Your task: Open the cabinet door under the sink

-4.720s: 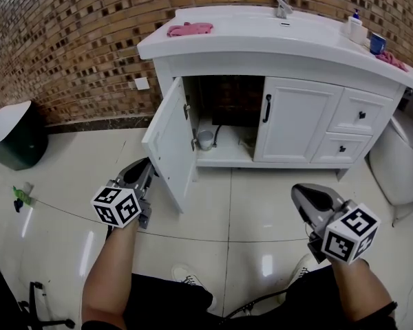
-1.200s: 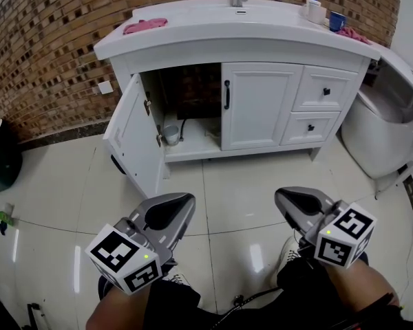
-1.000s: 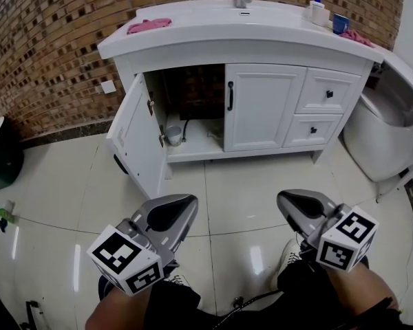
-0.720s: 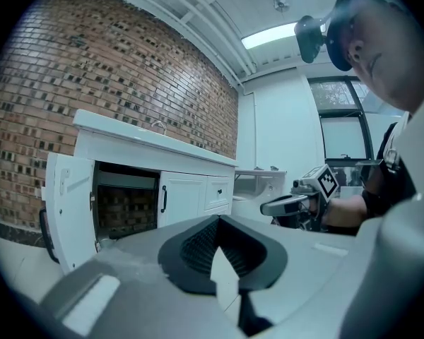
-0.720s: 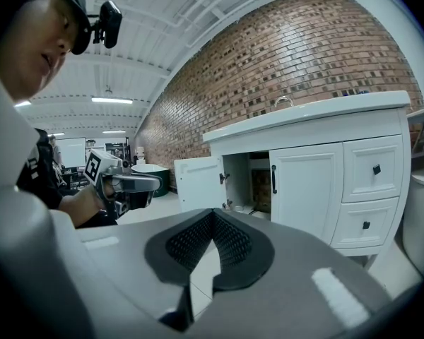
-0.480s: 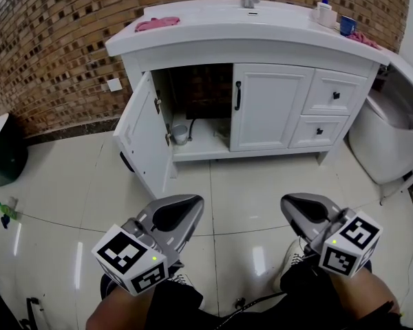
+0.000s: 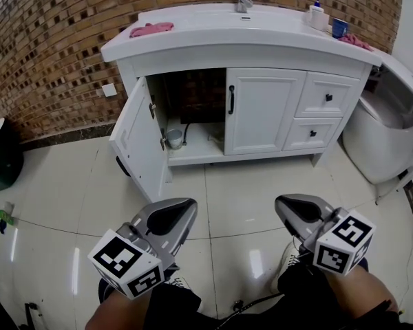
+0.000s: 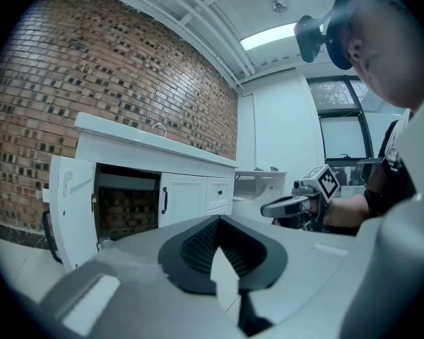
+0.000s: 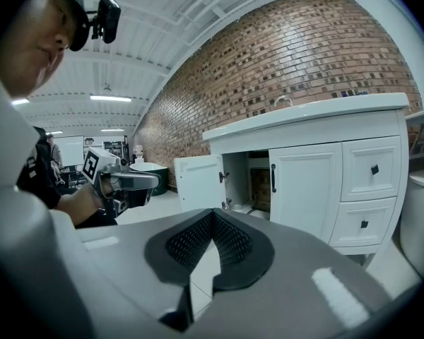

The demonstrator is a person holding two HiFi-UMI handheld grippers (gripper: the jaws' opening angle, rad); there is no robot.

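Jutting out over the tiled floor at the left of the vanity [image 7: 241, 33], the cabinet door [image 7: 141, 139] under the sink is already swung wide. The dark compartment behind it is exposed, so the task looks complete. The likely trouble from here is a knock. The door's free edge projects into the standing space, so a step forward or a careless sweep of a tool could bump it, swinging it back shut or straining its hinges.

The left gripper [image 7: 171, 217] is clenched tight with nothing between its jaws. The open door lies ahead of it and a little to its left, well apart from it. Further right, the second door [image 7: 261, 108] is closed, its black handle [image 7: 230, 100] just beside the opening. The right gripper [image 7: 301, 210] is likewise pressed together and empty, held low over the floor. The open door sits far off to its forward left, and neither tool touches anything.
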